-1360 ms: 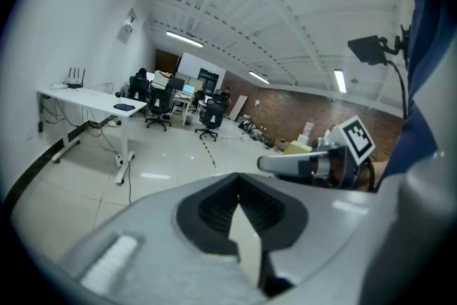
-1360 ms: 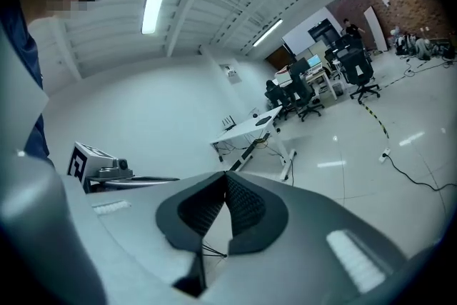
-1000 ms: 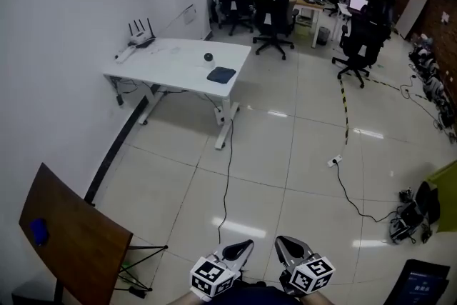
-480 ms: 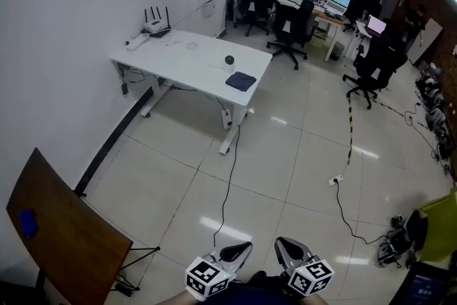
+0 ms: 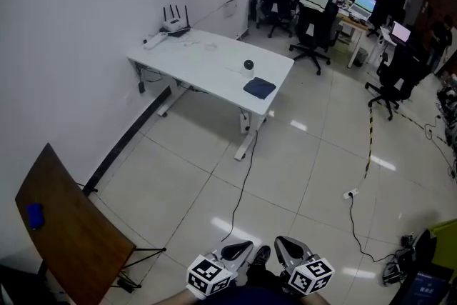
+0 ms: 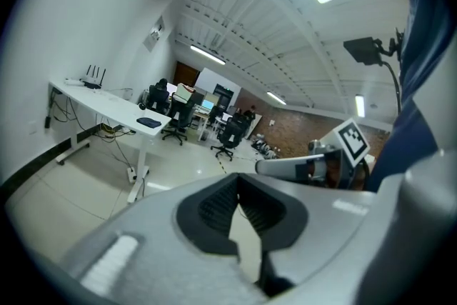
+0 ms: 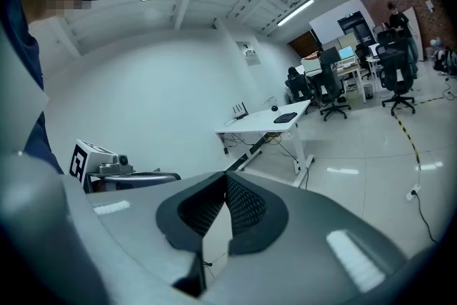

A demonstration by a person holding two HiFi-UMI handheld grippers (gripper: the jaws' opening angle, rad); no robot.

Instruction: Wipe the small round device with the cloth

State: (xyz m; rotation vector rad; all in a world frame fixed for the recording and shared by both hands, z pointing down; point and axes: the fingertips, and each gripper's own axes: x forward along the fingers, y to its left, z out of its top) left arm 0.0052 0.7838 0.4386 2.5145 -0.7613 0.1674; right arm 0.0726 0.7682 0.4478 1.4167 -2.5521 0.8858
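Observation:
Far across the tiled floor stands a white table (image 5: 207, 57). On its right end sit the small round black device (image 5: 248, 65) and, just in front of it, the dark blue cloth (image 5: 259, 88). My left gripper (image 5: 243, 248) and right gripper (image 5: 283, 246) show side by side at the bottom edge, both shut and empty, far from the table. The left gripper view shows its shut jaws, the table (image 6: 100, 102) and the cloth (image 6: 148, 122). The right gripper view shows the table (image 7: 265, 123), the cloth (image 7: 285, 117) and the device (image 7: 273, 108).
A router (image 5: 173, 24) with antennas sits at the table's back left corner. A cable (image 5: 245, 178) runs from the table across the floor. A brown wooden board (image 5: 75, 236) with a blue item (image 5: 34, 216) leans at left. Office chairs (image 5: 314, 25) and desks stand beyond.
The table, device and cloth have shifted right and lower in the head view and look a little nearer. Both grippers stay shut at the bottom edge.

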